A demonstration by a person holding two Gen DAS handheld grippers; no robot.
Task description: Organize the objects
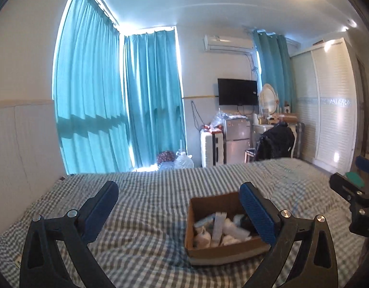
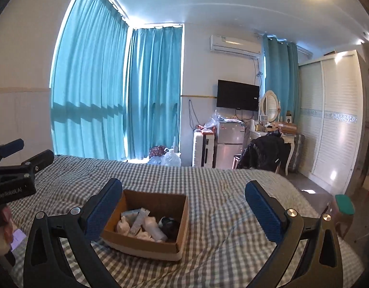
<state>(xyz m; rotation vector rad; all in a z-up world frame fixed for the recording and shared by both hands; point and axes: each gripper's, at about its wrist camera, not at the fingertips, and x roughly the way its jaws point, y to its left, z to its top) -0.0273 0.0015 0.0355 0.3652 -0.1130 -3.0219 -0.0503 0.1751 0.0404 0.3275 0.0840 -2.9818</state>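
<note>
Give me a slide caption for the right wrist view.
Open right tool hovers over a cardboard box of small items on a checked bed.

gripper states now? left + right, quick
Left gripper: open, holding nothing, above the checked bed beside the cardboard box.
Right gripper: open, holding nothing, box near its left finger.

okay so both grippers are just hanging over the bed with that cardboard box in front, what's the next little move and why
Probably ease the right gripper forward and down toward the cardboard box on the checked bedspread. Both it and the left gripper are open and hold nothing, and the box of small white items and a dark one sits just ahead, nearer its left finger, so it may need to shift slightly left.
</note>
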